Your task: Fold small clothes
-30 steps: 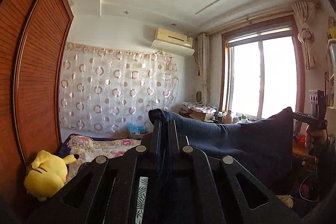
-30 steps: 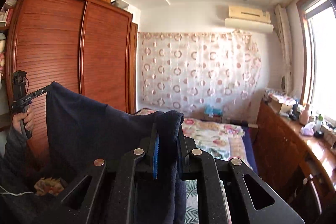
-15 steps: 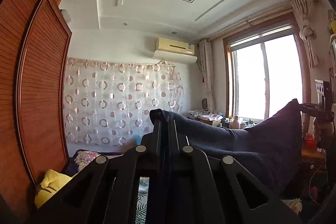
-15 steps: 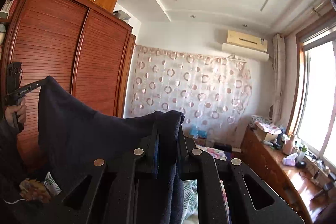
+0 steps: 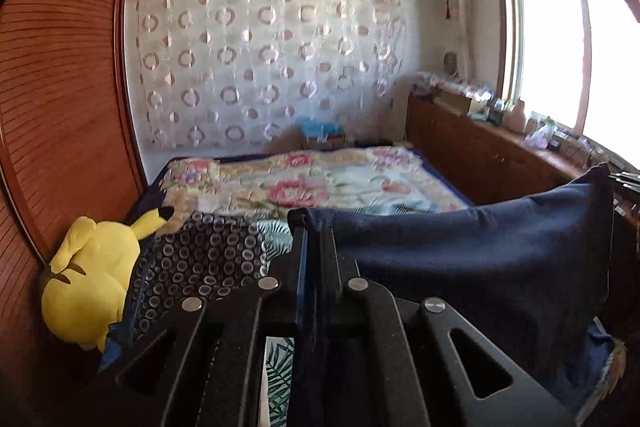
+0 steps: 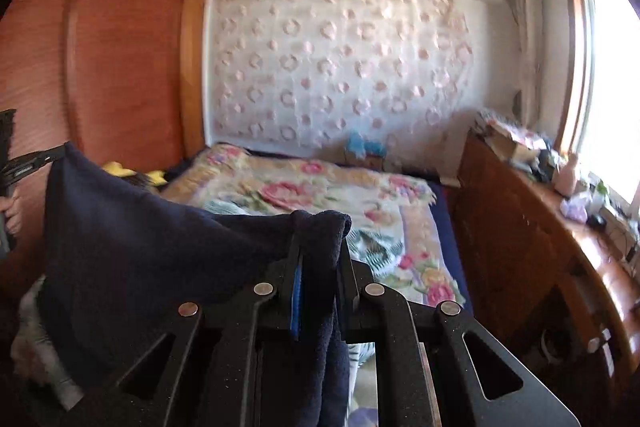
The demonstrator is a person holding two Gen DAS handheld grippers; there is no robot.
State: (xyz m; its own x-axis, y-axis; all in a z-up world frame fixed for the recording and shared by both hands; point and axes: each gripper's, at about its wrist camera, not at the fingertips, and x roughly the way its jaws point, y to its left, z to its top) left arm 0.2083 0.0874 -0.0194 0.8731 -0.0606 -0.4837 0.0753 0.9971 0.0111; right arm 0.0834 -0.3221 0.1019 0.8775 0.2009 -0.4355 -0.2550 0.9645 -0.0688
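Note:
A dark navy garment (image 5: 472,259) hangs stretched in the air between my two grippers, above the bed. My left gripper (image 5: 314,227) is shut on one top corner of it. My right gripper (image 6: 318,227) is shut on the other top corner, with cloth (image 6: 132,247) draped over its fingers. In the right wrist view the left gripper's tip (image 6: 36,161) pinches the far corner at the left edge. In the left wrist view the right gripper's tip (image 5: 624,181) shows at the right edge.
A bed with a floral quilt (image 5: 320,183) lies ahead and below. A yellow plush toy (image 5: 88,279) sits by the red-brown wardrobe (image 5: 60,107) on the left. A wooden cabinet (image 6: 520,239) with clutter runs under the window on the right. A patterned curtain (image 5: 260,59) covers the far wall.
Both grippers have tilted and dropped down with the garment still stretched between them: the ceiling has left view and the bed now fills the middle.

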